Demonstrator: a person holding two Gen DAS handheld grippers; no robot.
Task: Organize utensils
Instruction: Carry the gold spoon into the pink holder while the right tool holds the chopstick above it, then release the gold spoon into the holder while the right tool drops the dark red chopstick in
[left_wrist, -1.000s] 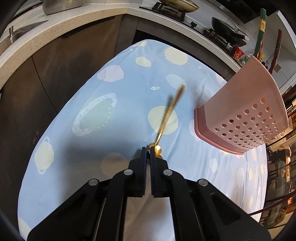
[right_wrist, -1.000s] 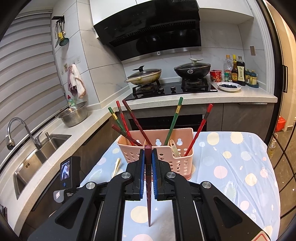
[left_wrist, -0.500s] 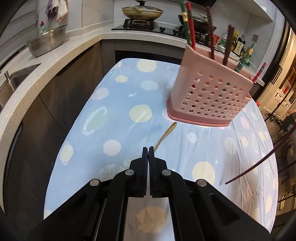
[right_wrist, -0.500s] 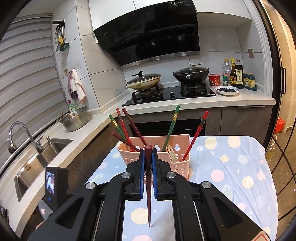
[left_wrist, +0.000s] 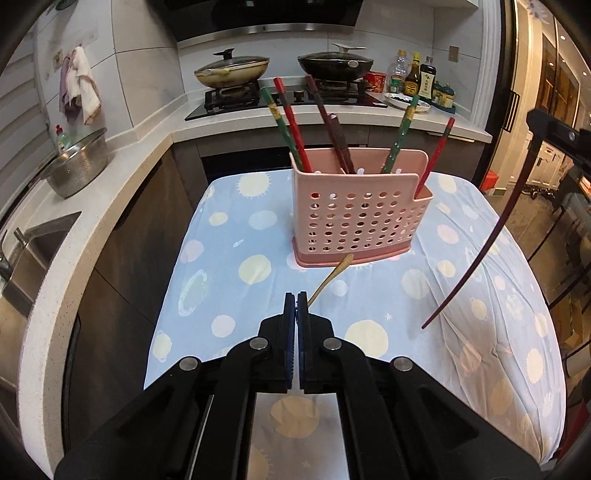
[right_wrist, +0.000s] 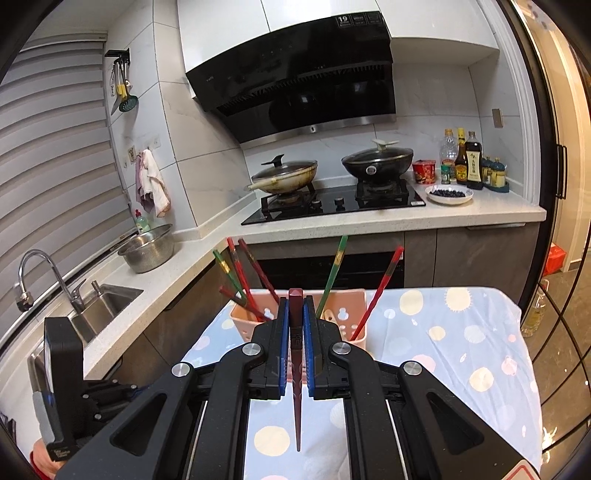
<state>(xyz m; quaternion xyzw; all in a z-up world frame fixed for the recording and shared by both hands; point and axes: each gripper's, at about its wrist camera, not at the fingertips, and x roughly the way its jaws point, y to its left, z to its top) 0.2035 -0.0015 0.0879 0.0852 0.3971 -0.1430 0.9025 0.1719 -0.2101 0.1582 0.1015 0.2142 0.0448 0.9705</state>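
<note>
A pink perforated basket (left_wrist: 358, 218) stands on the blue spotted tablecloth (left_wrist: 229, 266), with several red, green and dark chopsticks (left_wrist: 291, 122) leaning in it. My left gripper (left_wrist: 296, 301) is shut. A gold spoon (left_wrist: 330, 278) sticks out from its right fingertip toward the basket's base, the held end hidden behind the fingers. My right gripper (right_wrist: 295, 314) is shut on a dark red chopstick (right_wrist: 296, 398), thin end pointing down. That chopstick (left_wrist: 480, 254) hangs over the table's right side in the left wrist view. The basket (right_wrist: 351, 299) lies just beyond the right fingers.
A white counter (left_wrist: 110, 206) wraps around the left and back, with a sink (right_wrist: 99, 306), a steel colander (left_wrist: 77, 166) and a hob with two lidded pans (right_wrist: 376, 162). Bottles (right_wrist: 465, 158) stand at the back right. The table's right edge (left_wrist: 550, 325) drops to the floor.
My left gripper has risen and rolled level with the spoon, so the basket now stands upright in mid view. My right gripper has lifted slightly with the chopstick.
</note>
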